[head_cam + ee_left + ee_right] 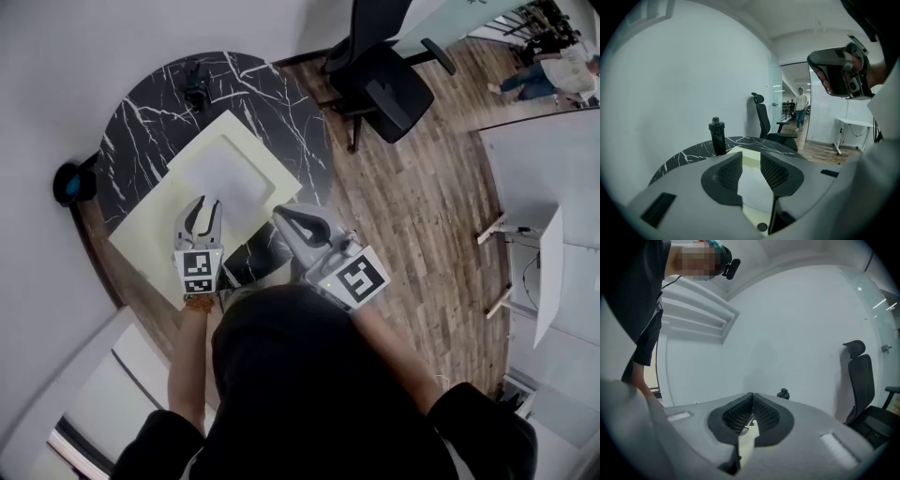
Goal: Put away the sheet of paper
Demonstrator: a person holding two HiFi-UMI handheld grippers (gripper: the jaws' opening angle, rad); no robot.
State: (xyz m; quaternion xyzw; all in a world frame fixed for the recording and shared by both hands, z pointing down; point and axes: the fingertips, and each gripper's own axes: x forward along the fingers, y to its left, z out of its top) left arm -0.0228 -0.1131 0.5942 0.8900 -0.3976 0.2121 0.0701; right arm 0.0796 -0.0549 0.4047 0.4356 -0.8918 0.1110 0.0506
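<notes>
Overhead we see the marble worktop [141, 122], the pale yellow board [150, 244] and the sheet of paper [228, 178] lying on it; the gripper views add the left gripper [750, 157] with tongs gaping over the paper, the right gripper [752, 395] with tongs closed, empty.

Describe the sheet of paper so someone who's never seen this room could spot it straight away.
Find the round black marble table by the white wall. A big pale yellow board lies across it, and the sheet of paper lies flat on the board's middle. It is the only white rectangle there, smaller than the board.
</notes>
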